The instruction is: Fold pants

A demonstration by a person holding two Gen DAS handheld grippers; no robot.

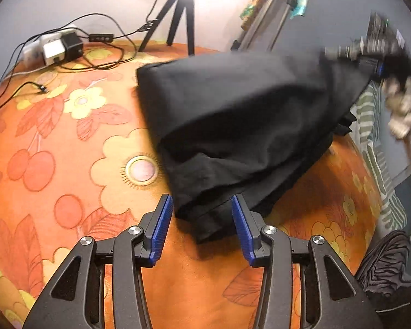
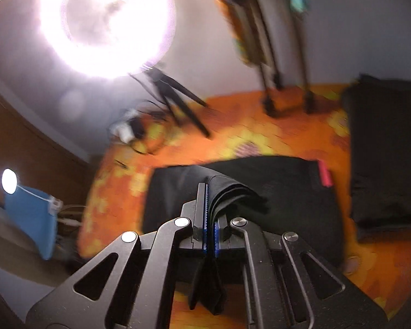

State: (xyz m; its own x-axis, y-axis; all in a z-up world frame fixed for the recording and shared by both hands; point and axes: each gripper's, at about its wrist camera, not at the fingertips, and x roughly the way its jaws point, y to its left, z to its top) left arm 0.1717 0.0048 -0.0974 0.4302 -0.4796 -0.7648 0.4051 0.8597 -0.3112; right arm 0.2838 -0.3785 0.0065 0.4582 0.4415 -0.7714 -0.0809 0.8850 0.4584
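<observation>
Black pants (image 1: 233, 115) lie on an orange flowered bedspread (image 1: 68, 164). My left gripper (image 1: 201, 201) is open, and a folded corner of the pants lies loose between its blue pads (image 1: 161, 219). At the upper right the blurred right gripper (image 1: 370, 52) holds one edge of the pants up off the bed. In the right wrist view my right gripper (image 2: 210, 205) is shut on a bunched fold of the black pants (image 2: 274, 192), which spread flat below it and carry a pink tag (image 2: 325, 176).
A second dark folded garment (image 2: 383, 150) lies to the right. A ring light (image 2: 106, 24) on a black tripod (image 1: 178, 19), a power strip with cables (image 1: 57, 46) and a metal stand (image 1: 271, 13) are at the bed's far edge. A striped cloth (image 1: 370, 126) hangs at the right.
</observation>
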